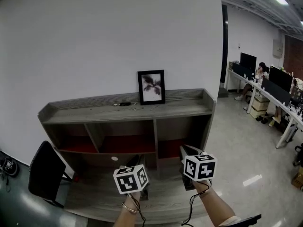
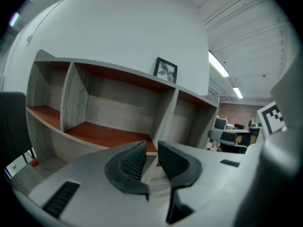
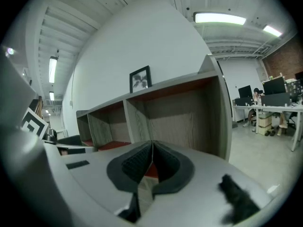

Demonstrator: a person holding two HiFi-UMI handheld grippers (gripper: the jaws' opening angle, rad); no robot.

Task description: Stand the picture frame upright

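A black picture frame [image 1: 151,87] with a dark leaf print stands upright on top of the grey shelf unit [image 1: 85,113], leaning back against the white wall. It also shows in the left gripper view [image 2: 165,71] and the right gripper view [image 3: 140,78], high above both sets of jaws. Both grippers hang low in front of the shelf's lower compartments, far below the frame. My left gripper [image 1: 136,161] [image 2: 151,144] shows a narrow gap between its pads, with nothing in it. My right gripper [image 1: 185,151] [image 3: 152,144] has its tips together and holds nothing.
A small dark object [image 1: 124,104] lies on the shelf top left of the frame. A black chair [image 1: 45,171] stands at the shelf's left end. Office desks with monitors [image 1: 265,84] and seated people fill the far right.
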